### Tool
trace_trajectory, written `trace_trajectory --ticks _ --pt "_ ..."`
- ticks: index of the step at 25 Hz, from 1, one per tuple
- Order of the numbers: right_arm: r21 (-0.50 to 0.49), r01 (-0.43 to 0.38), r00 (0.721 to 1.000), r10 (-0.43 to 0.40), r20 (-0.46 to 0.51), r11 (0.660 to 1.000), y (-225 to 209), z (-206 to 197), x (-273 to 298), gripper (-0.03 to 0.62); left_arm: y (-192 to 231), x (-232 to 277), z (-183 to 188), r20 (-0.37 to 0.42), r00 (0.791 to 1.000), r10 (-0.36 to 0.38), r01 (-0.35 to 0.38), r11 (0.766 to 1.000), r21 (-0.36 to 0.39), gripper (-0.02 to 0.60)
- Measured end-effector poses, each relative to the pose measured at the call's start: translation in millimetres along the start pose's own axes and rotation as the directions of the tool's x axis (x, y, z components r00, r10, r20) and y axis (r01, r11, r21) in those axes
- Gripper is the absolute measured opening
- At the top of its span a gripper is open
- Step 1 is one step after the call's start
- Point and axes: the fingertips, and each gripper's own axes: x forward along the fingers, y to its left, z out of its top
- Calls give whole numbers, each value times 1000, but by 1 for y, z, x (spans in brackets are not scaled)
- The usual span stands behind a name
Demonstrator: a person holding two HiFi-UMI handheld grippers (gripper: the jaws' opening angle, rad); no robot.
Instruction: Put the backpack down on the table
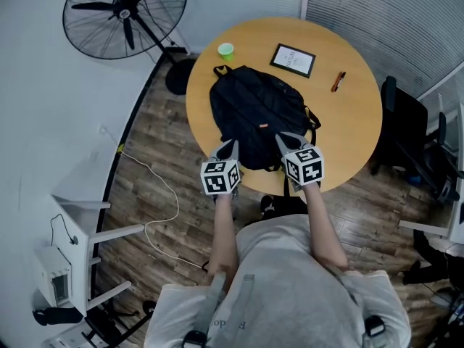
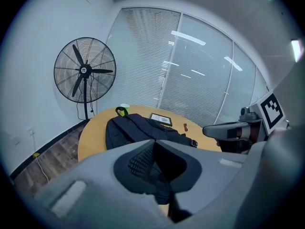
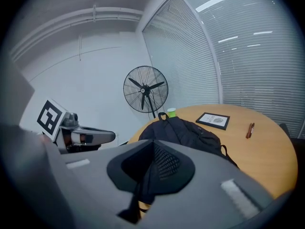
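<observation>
The black backpack (image 1: 254, 111) lies flat on the round wooden tabletop (image 1: 348, 122), in the middle of the head view. Its loop handle points to the top of the frame. Its near end reaches the lower edge of the tabletop, close to me.

My left tongs (image 1: 230, 148) and my right tongs (image 1: 284, 141) both sit on that near end, side by side and a little apart. Both are clenched. In the left gripper view, black backpack cloth sits right where the two sides meet. In the right gripper view, a black strap of the bag runs down from the pinch.

The rest of the tabletop is smooth and light brown. A small green cup (image 1: 226, 50) stands just beside the bag's handle, up and to the left. I cannot see what is in the cup, and I cannot see inside the bag. A flat picture in a black frame (image 1: 293, 59) lies up and to the right of the bag. A small red-brown pen (image 1: 338, 81) lies further right. Both are apart from the bag.

Under the tabletop is a dark wood floor (image 1: 152, 158). A big black fan (image 1: 125, 14) stands in the upper left, by a white wall. A thin white cord (image 1: 163, 194) snakes over the floor on the left. White blinds (image 1: 384, 20) fill the upper right. A black chair (image 1: 406, 136) stands at the right side of the tabletop. A white rack (image 1: 80, 238) is in the lower left corner.
</observation>
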Motion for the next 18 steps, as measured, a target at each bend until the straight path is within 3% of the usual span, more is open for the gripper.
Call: trace_trajectory --ticks 18 --pt "-18 41 999 -41 -8 999 -14 -1 -10 0 -3 1 1 -7 1000 -9 9 1000 10 -2"
